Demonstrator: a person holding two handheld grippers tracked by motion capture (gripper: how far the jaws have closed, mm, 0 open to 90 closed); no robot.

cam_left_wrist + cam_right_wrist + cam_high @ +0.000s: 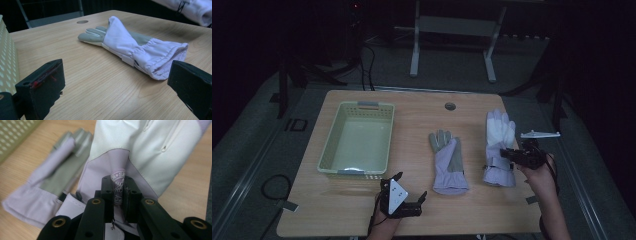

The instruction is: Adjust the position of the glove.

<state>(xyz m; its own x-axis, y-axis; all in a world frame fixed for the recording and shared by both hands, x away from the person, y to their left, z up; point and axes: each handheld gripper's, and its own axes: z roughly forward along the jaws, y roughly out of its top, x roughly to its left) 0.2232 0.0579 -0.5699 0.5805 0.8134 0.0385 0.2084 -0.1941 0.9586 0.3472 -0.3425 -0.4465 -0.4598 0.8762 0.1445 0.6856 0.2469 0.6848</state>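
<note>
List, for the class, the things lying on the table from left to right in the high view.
Pale green basket → grey-palmed glove → white-backed glove, pinched in the right gripper → small white part near the table's right edge.

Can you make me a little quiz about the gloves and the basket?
1. True or false: the right gripper is pinching fabric of the white-and-lilac glove.
2. Which is wide open with nothing in it? A) left gripper B) right gripper
3. What lies between the basket and the pinched glove?

Key: 1. True; its jaws are shut on a fold near the cuff. 2. A. 3. The grey-and-lilac glove, flat on the table.
</note>
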